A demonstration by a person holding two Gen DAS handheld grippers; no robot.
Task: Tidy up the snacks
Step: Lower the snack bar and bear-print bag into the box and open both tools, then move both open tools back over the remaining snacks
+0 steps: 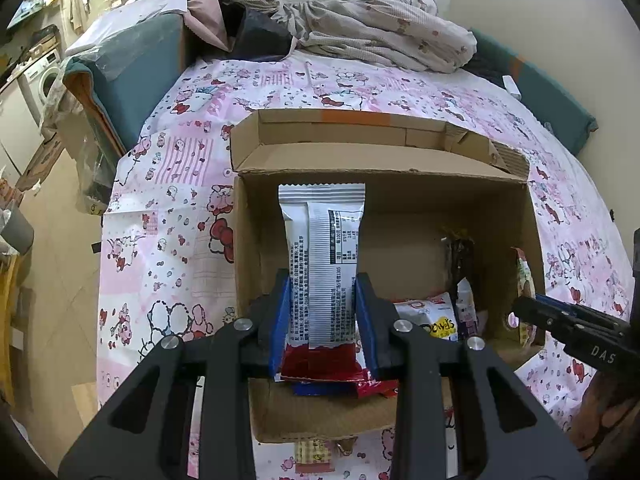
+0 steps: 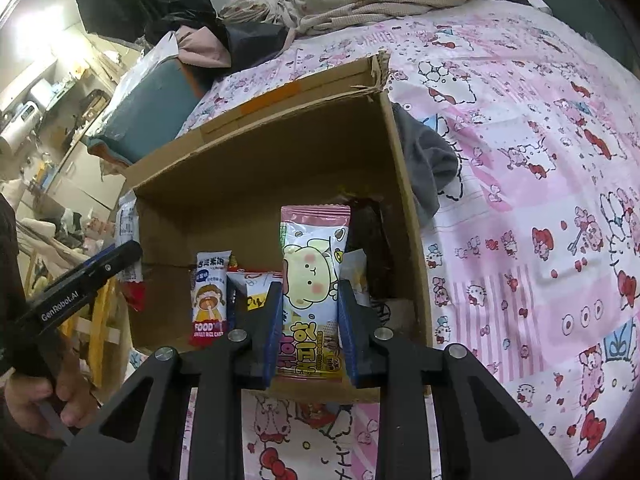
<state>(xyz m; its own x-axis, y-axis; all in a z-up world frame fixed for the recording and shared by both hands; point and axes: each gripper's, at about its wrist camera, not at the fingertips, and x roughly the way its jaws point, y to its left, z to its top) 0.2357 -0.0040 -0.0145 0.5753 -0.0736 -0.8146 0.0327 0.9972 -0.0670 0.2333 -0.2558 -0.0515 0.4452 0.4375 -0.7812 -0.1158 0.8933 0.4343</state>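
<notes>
- L gripper [image 1: 322, 312]: I've got it clamped on the white pack [image 1: 322, 256], held upright over the box's [image 1: 400, 196] left half.
- R gripper [image 2: 306, 320]: clamped on the pink pack [image 2: 314, 280], upright over the box's right side, above snacks [image 2: 210, 300] already in.
- Step, I reckon: dropping both in. Next: lower w/o crushing those inside, then release each.

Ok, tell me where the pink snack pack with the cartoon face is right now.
In the right wrist view the pink snack pack stands upright, clamped in the right gripper above the open cardboard box, with a small rice-cake pack to its left.
</notes>
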